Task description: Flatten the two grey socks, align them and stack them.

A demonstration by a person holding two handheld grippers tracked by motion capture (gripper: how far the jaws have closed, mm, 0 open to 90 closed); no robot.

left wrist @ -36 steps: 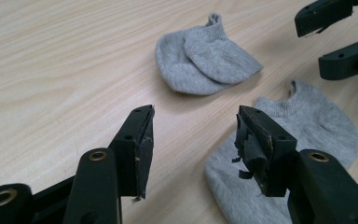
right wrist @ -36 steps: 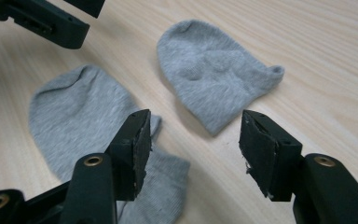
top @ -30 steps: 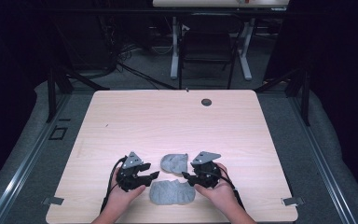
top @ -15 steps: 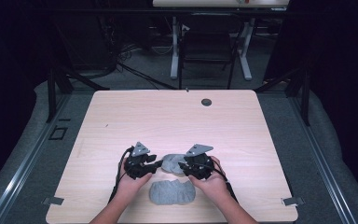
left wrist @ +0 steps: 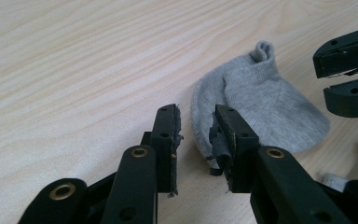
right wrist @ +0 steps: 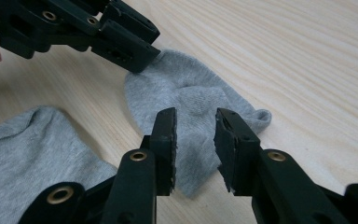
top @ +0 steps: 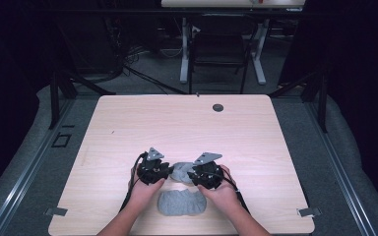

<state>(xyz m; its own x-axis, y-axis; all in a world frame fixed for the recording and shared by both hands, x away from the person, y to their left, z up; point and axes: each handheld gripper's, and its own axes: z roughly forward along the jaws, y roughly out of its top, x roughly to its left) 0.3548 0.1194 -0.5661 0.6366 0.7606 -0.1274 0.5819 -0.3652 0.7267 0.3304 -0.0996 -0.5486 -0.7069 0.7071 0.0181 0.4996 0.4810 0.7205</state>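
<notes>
1. Your left gripper (top: 166, 170) sits with jaws apart at the small sock's (top: 181, 172) edge.
2. That sock lies on the table (top: 187, 123) between both grippers.
3. Your right gripper (top: 193, 175) gapes over it; a 2nd sock (top: 179, 202) lies nearer you.

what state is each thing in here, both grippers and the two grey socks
left gripper: open, jaws at the edge of the farther sock, nothing clamped
right gripper: open, jaws over the opposite end of that sock
farther small grey fabric sock: lying flat on the light wooden table, between the two grippers
nearer grey fabric sock: lying loose and rumpled, untouched
</notes>
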